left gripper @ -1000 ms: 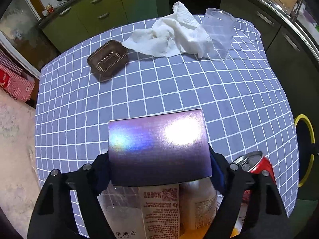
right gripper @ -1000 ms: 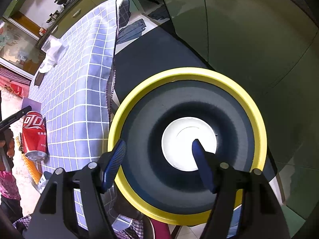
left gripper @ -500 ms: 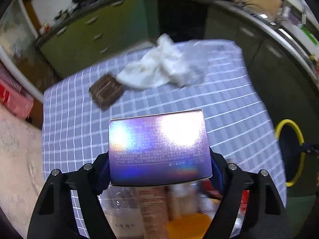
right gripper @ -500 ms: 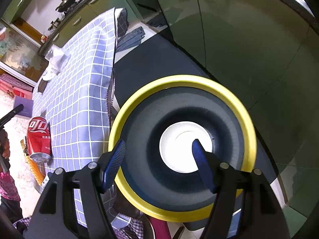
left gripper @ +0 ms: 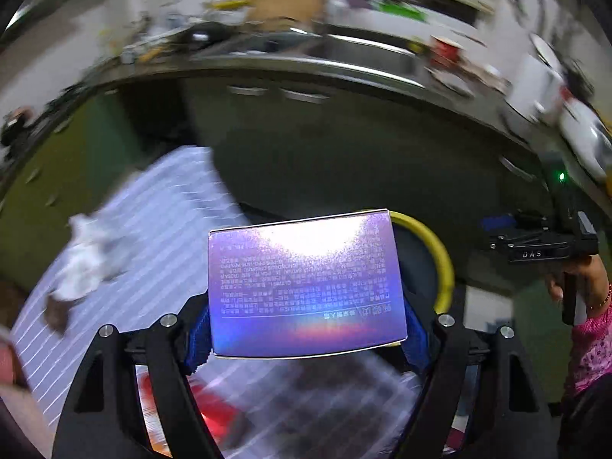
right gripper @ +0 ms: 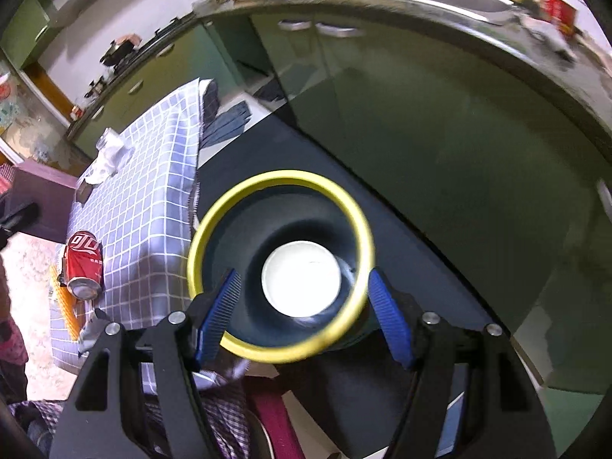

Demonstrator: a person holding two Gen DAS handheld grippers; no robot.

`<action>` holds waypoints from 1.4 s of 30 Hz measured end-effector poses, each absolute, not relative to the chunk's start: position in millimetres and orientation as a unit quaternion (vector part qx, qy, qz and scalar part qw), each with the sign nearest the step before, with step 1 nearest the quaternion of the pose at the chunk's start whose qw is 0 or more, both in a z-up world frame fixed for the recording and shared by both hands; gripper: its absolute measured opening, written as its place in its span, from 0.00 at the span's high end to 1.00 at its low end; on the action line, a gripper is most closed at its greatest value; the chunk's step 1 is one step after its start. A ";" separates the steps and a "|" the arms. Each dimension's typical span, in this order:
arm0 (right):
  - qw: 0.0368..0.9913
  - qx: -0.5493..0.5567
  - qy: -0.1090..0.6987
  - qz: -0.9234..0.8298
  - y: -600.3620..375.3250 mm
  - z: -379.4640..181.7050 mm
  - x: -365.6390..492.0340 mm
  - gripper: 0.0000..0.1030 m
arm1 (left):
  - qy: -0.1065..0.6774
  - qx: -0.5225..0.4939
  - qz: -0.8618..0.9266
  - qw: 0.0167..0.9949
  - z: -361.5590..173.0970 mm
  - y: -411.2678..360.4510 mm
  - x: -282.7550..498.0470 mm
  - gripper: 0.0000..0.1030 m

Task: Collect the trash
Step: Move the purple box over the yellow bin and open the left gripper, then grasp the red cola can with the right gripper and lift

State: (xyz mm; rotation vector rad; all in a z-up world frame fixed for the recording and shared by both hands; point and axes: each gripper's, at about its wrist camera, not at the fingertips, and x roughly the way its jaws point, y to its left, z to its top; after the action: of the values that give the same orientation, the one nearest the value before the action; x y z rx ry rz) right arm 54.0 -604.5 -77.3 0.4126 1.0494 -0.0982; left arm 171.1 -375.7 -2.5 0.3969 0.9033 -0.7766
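My left gripper (left gripper: 306, 329) is shut on a shiny purple box (left gripper: 306, 287) and holds it in the air, with the yellow-rimmed bin (left gripper: 440, 264) just behind it to the right. In the right wrist view my right gripper (right gripper: 302, 313) is open and empty above the same bin (right gripper: 214, 222), which is dark inside with a white disc (right gripper: 302, 277) at the bottom. A red cola can (right gripper: 84, 264) lies on the checked tablecloth (right gripper: 145, 199). A white crumpled tissue (left gripper: 84, 264) lies on the table, blurred.
The right hand and its gripper body (left gripper: 543, 244) show at the right of the left wrist view. A clear plastic cup (right gripper: 109, 145) stands at the table's far end. Green cabinets (right gripper: 440, 134) and a counter curve behind the bin. A brown tray (left gripper: 57, 311) lies near the tissue.
My left gripper has lifted the purple box off the table and swung right toward the bin. My right gripper has pulled up and back from the bin, still open.
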 end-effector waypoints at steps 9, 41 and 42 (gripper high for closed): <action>0.841 0.210 0.492 -0.074 -631.8 -95.4 18.0 0.35 | 0.482 0.235 -0.389 0.749 -85.1 -492.5 156.4 0.25; 0.835 0.124 0.534 0.046 -503.2 -83.8 129.8 0.34 | 0.342 0.051 -0.168 0.923 17.5 -129.5 199.9 0.05; 0.835 0.118 0.534 0.060 -490.0 -80.9 138.3 0.34 | 0.344 0.044 -0.147 0.926 13.2 -110.5 204.6 0.05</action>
State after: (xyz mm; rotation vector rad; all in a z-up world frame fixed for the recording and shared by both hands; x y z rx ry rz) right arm 138.3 -490.0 -80.9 0.2502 1.1314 0.1268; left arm 204.6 -110.5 13.2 0.0909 0.7055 -0.3012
